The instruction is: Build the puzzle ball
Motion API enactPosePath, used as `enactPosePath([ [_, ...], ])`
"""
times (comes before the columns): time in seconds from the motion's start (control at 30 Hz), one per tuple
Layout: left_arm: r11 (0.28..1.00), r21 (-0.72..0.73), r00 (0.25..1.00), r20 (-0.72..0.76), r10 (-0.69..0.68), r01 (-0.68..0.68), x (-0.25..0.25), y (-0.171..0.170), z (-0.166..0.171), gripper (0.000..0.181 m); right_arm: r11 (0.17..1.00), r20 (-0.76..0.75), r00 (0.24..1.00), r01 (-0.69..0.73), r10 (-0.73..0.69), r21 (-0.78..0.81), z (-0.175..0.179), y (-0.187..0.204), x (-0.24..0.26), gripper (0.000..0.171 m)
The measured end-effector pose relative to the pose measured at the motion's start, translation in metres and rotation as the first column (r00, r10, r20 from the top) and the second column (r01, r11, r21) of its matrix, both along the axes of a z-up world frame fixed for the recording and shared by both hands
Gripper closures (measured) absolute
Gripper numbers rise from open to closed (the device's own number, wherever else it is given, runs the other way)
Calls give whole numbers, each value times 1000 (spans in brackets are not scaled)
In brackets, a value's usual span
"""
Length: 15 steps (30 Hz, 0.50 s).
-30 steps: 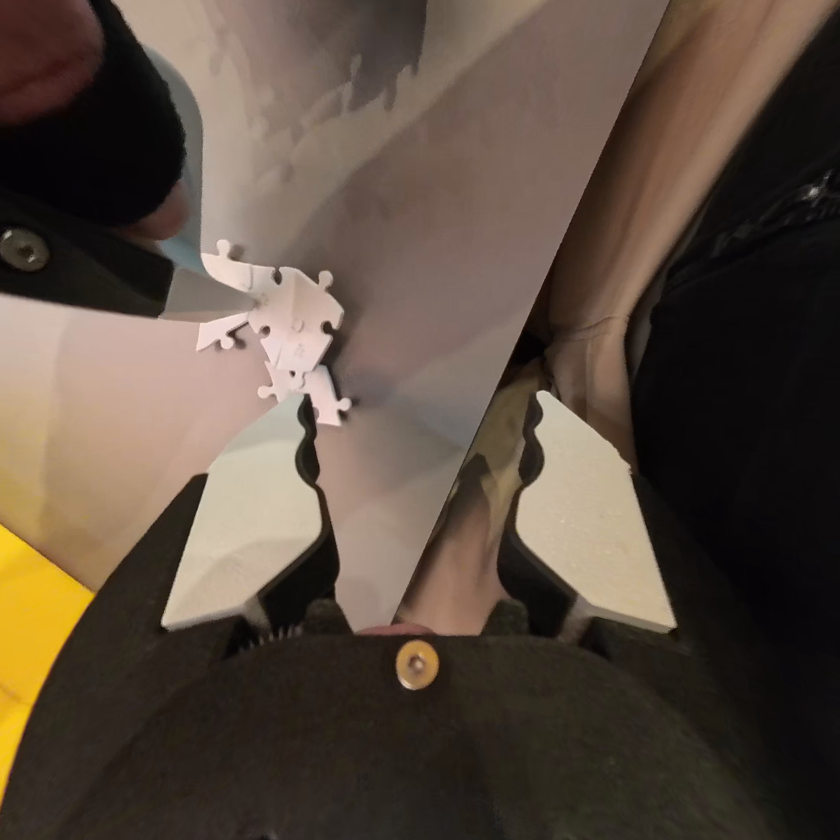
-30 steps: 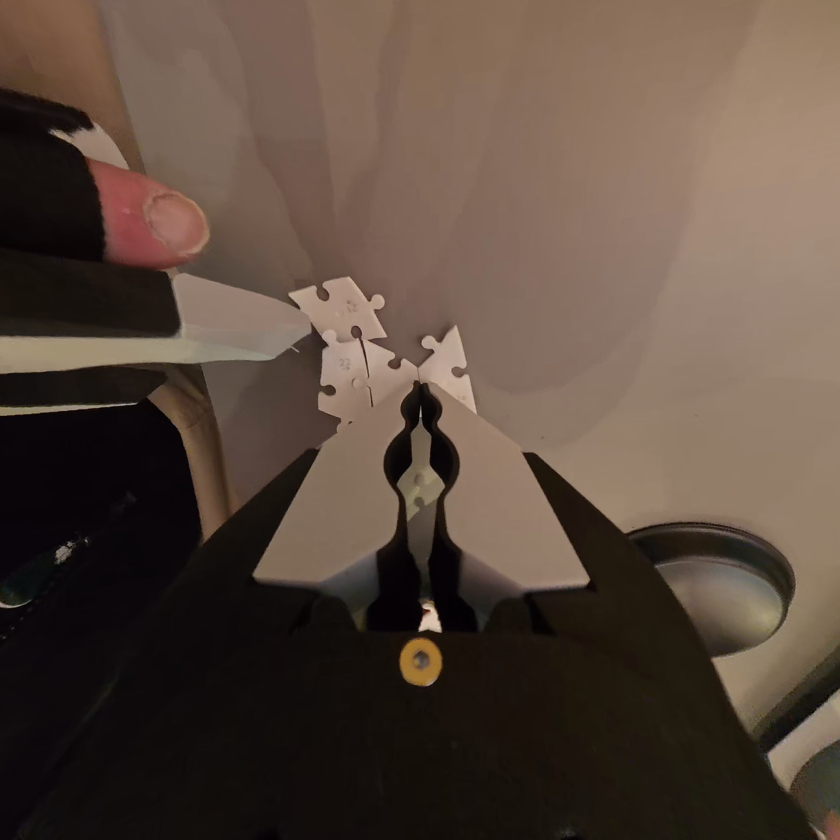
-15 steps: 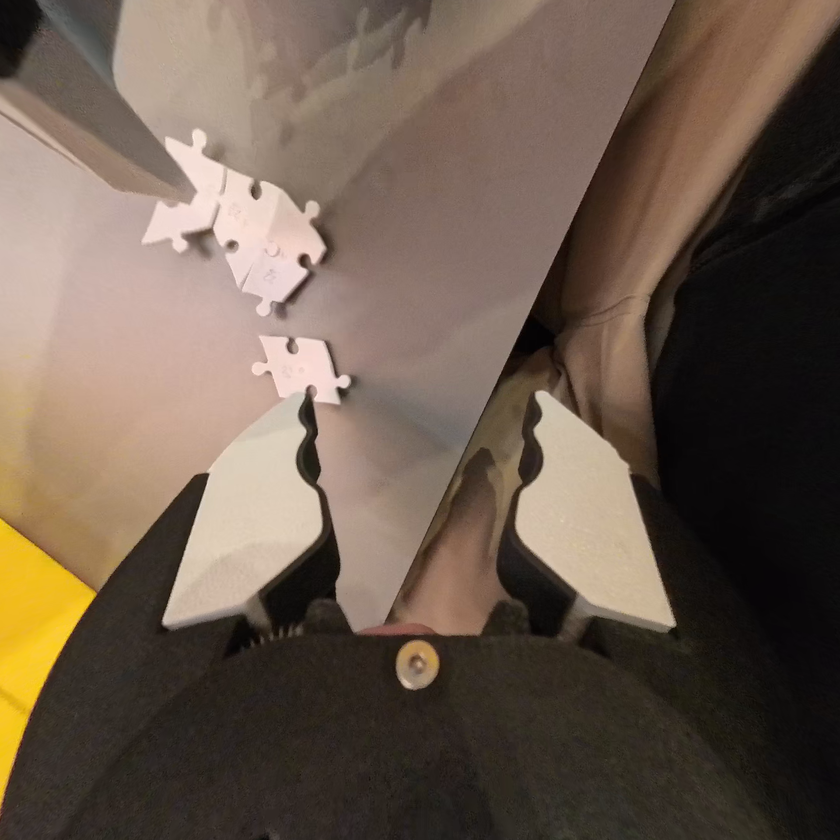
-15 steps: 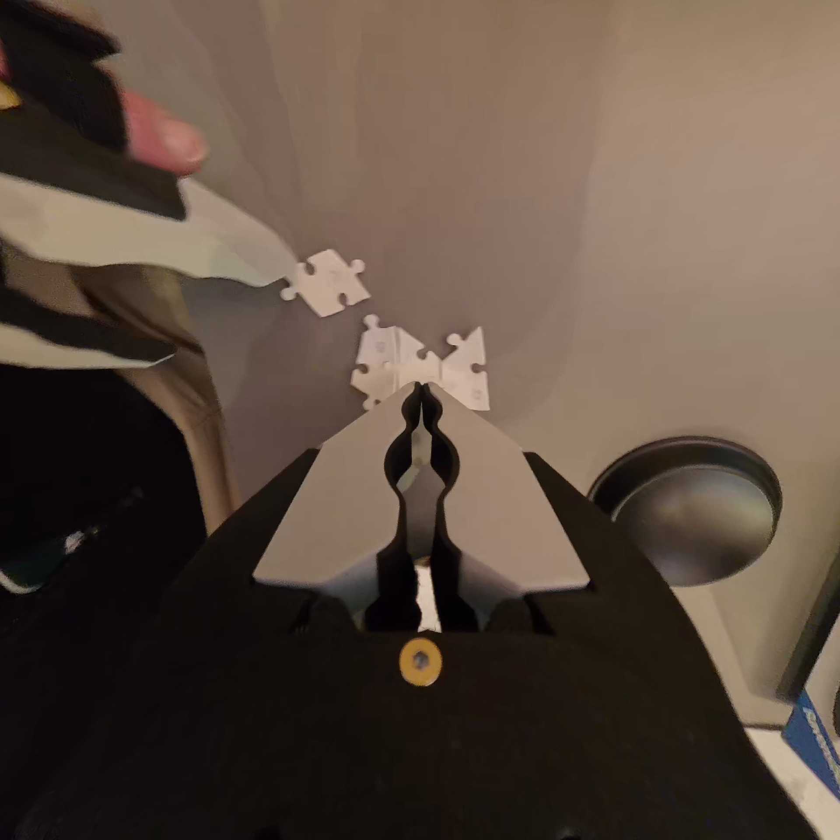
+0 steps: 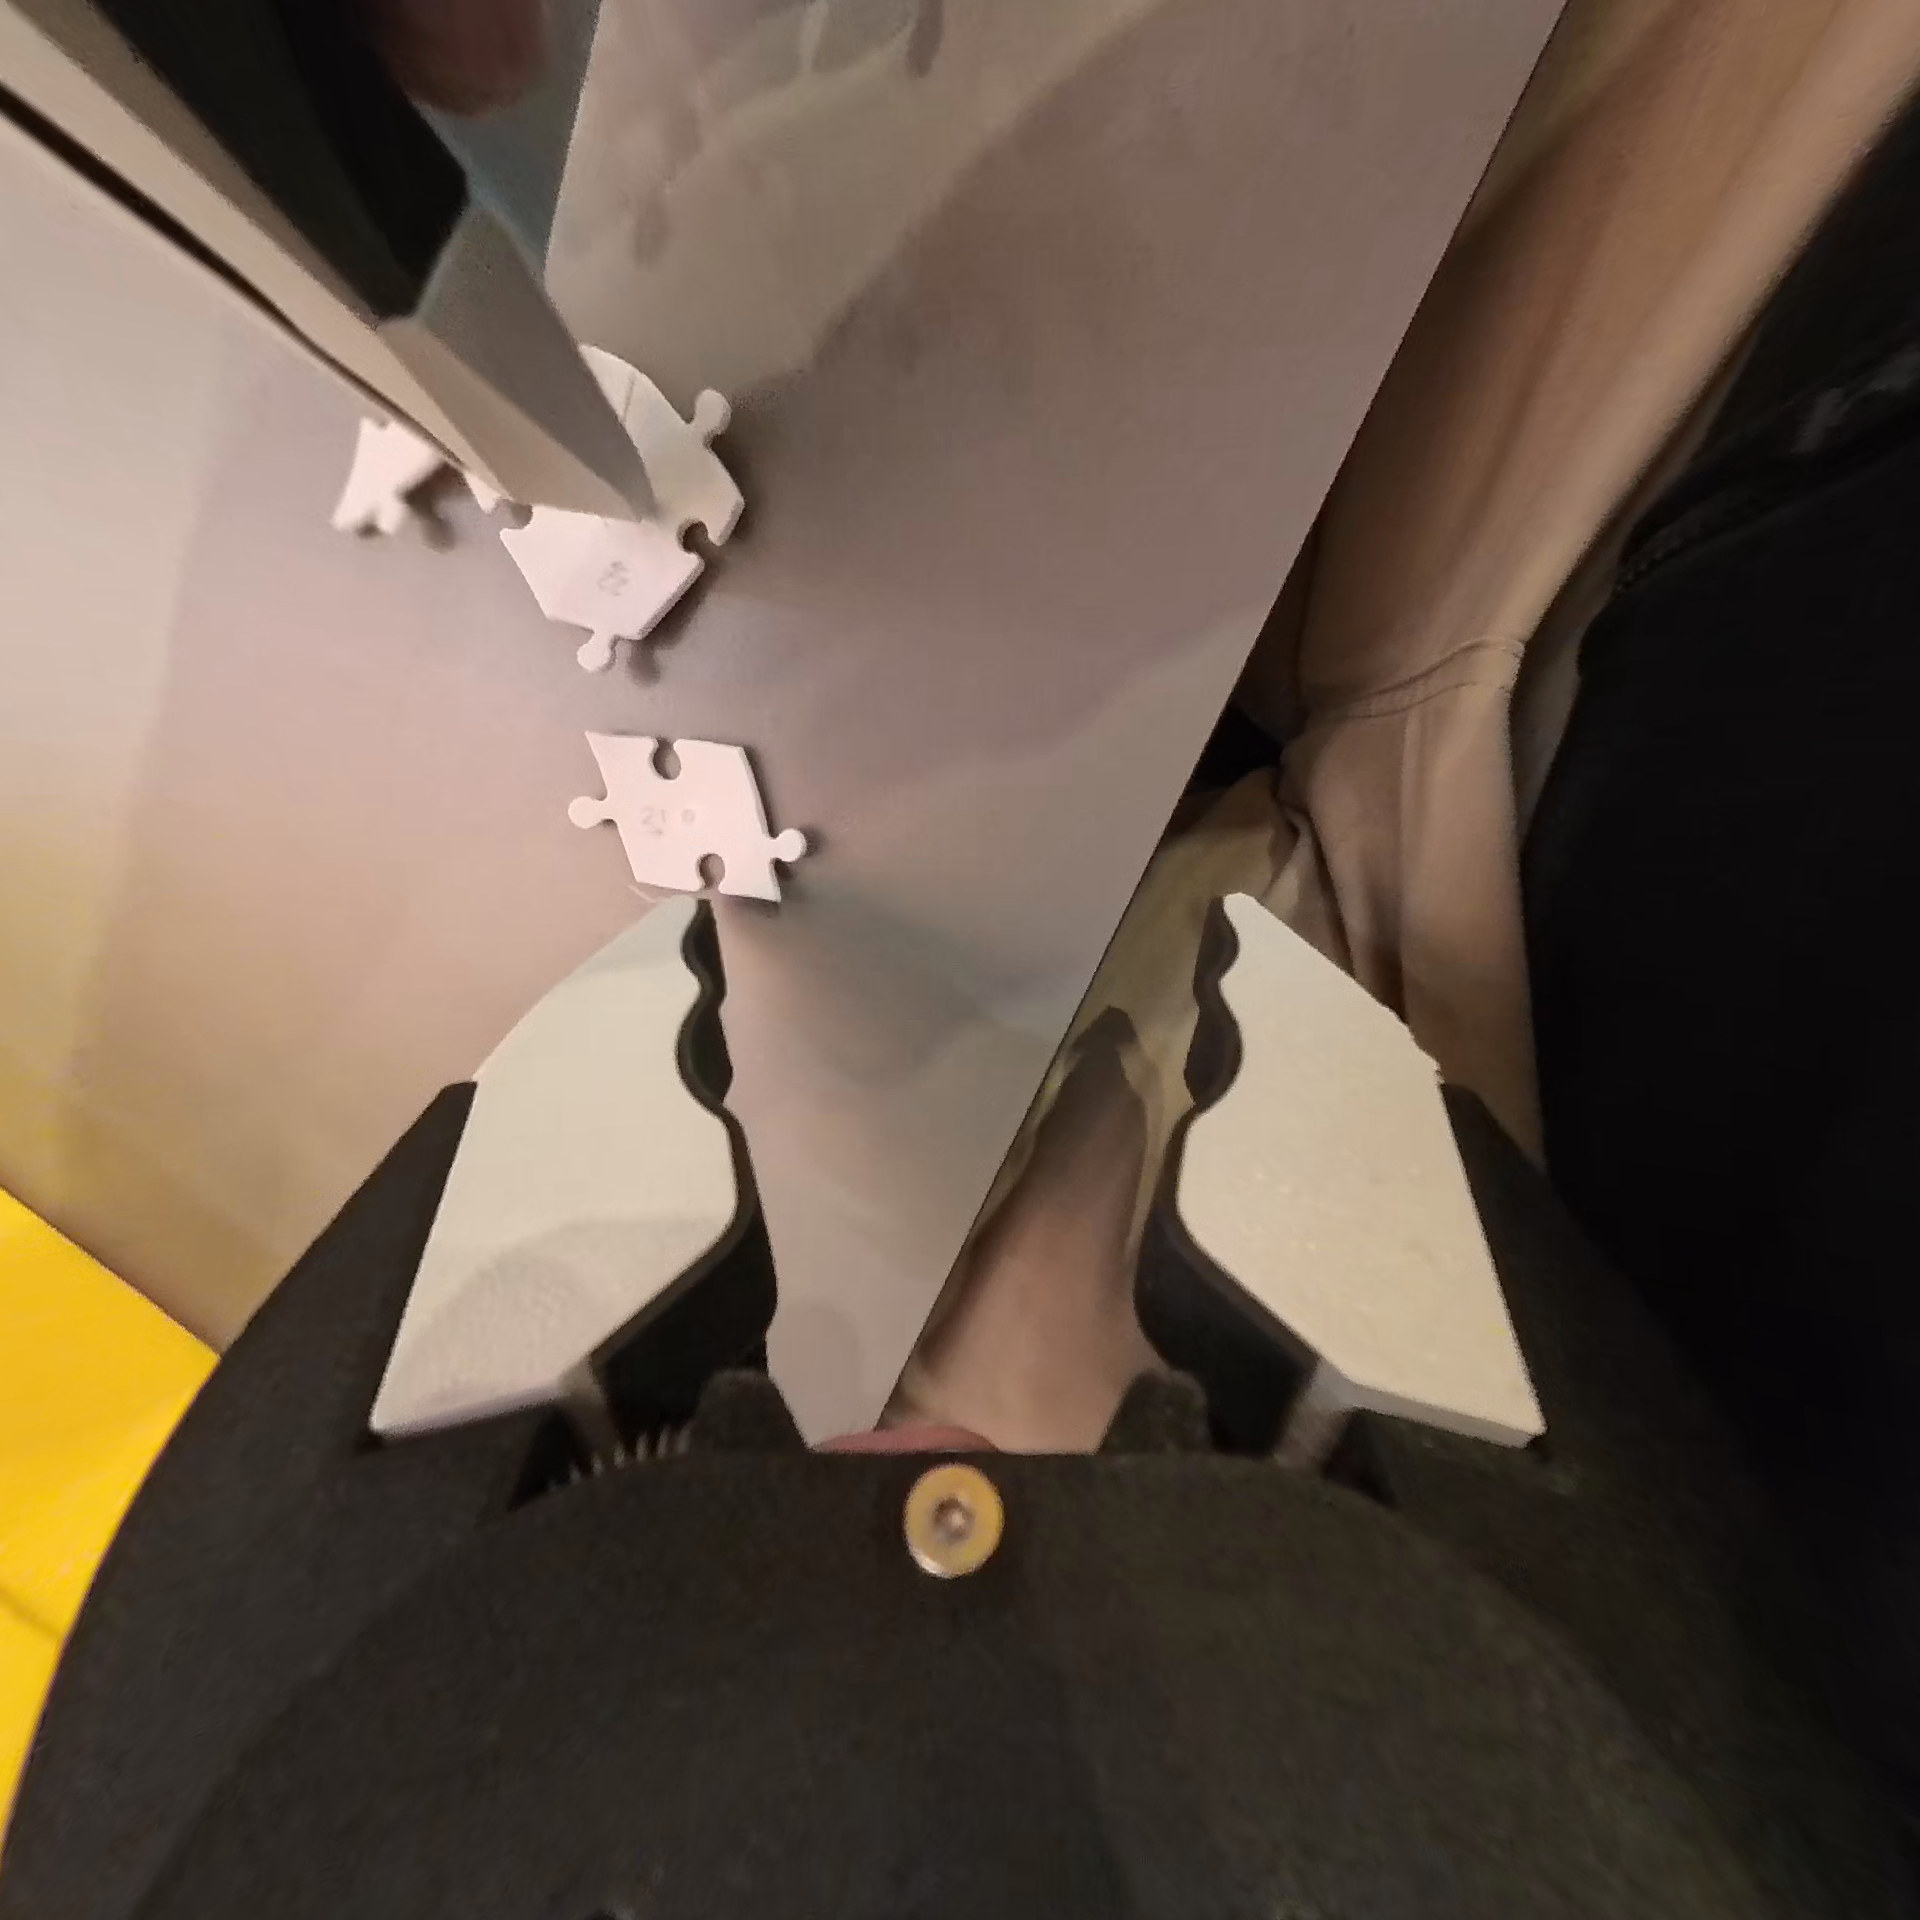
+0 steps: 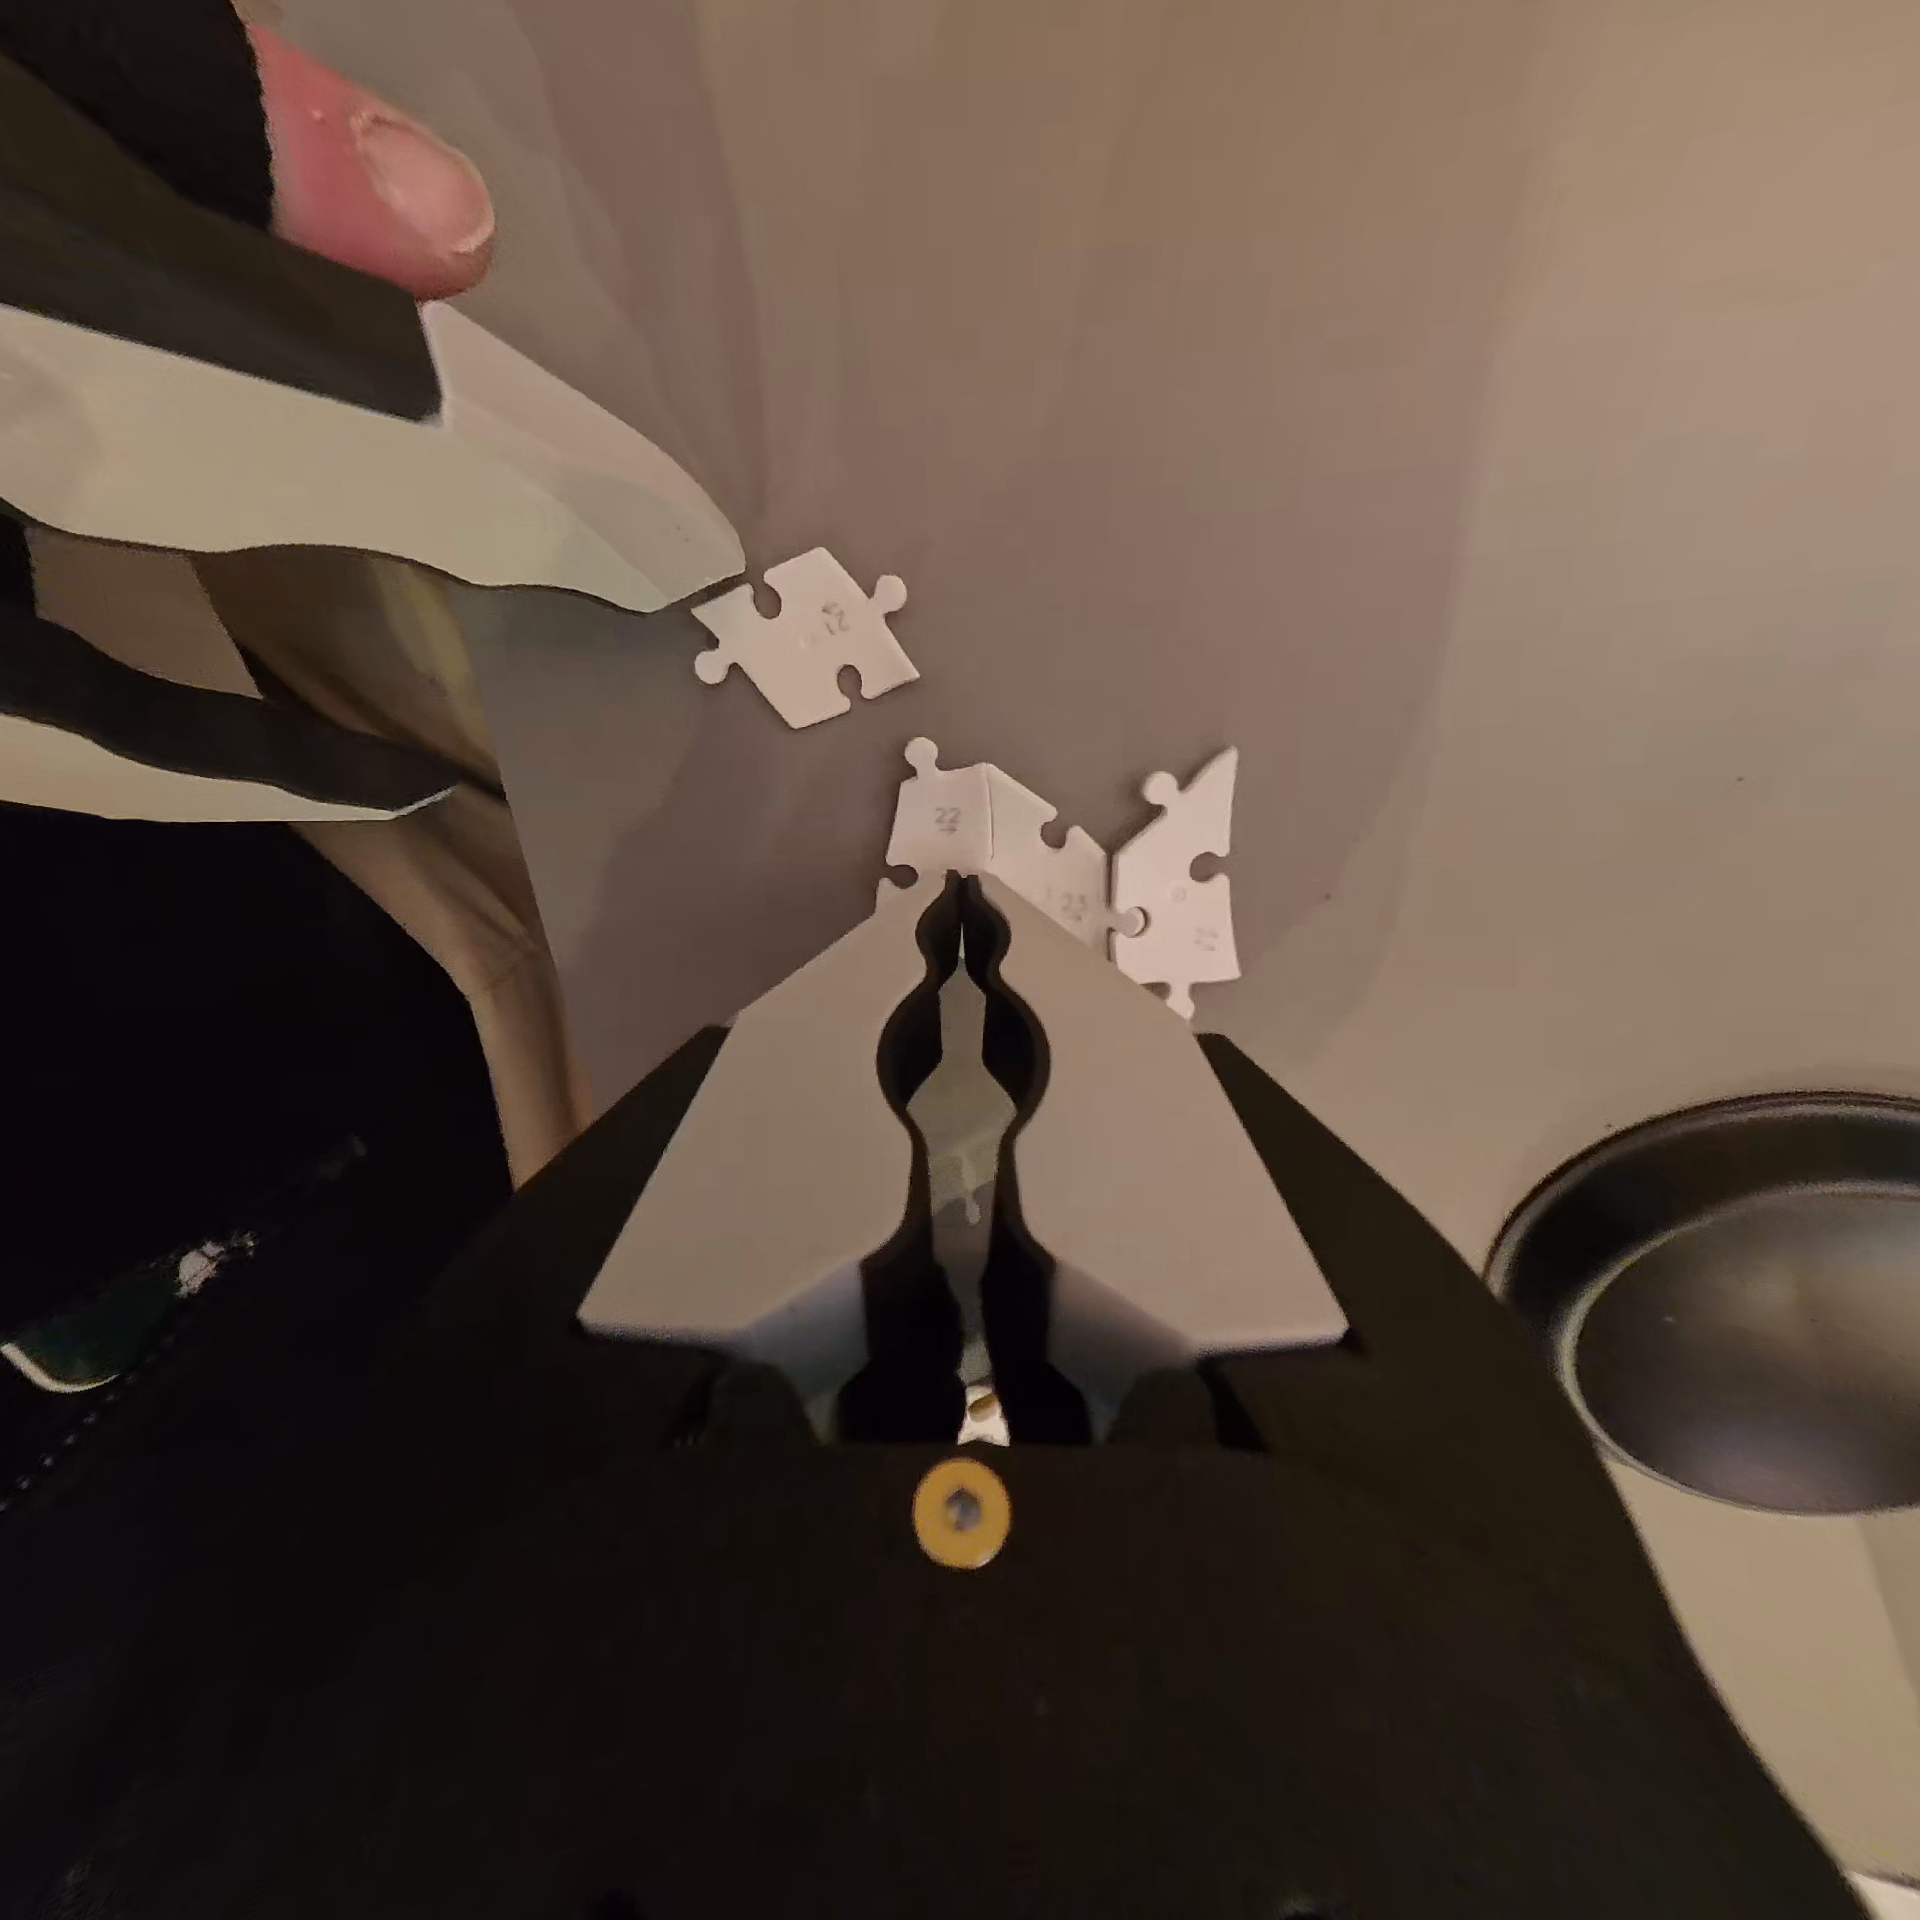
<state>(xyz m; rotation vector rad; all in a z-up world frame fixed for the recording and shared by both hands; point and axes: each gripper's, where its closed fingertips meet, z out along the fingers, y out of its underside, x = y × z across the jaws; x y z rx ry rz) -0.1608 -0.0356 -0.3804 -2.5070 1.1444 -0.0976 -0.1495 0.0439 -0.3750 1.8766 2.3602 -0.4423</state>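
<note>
A cluster of joined white puzzle pieces (image 6: 1070,873) lies on the grey table (image 6: 1299,468). My right gripper (image 6: 961,885) is shut on the cluster's near edge; part of a piece shows between its fingers. One loose white piece (image 6: 810,639) lies apart, just beyond the cluster. In the left wrist view, my left gripper (image 5: 961,914) is open and empty, its left fingertip (image 5: 686,935) almost touching the loose piece (image 5: 686,821). The cluster (image 5: 613,566) lies beyond, partly hidden under the right gripper's fingers (image 5: 520,416).
A dark round dish (image 6: 1745,1309) sits on the table to the right. The table edge (image 5: 1278,675) runs diagonally, with a person's beige trousers (image 5: 1507,468) beyond it. A yellow surface (image 5: 83,1403) shows at lower left. A thumb (image 6: 384,208) rests on the left gripper. About 9 cm separates my left fingertips from my right. From the right gripper's tips to the dark round dish (image 6: 1745,1309) is close to 15 cm.
The loose piece, against the cluster a second ago, now lies apart. My right gripper has pulled the cluster away from it. My left gripper stays open by the loose piece.
</note>
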Motion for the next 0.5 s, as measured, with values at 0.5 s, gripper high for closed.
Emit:
enactPosePath([
  [0.5, 1000, 14, 999, 45, -19, 19, 13, 1, 8, 95, 993, -104, 988, 115, -111, 37, 24, 48, -2, 171],
])
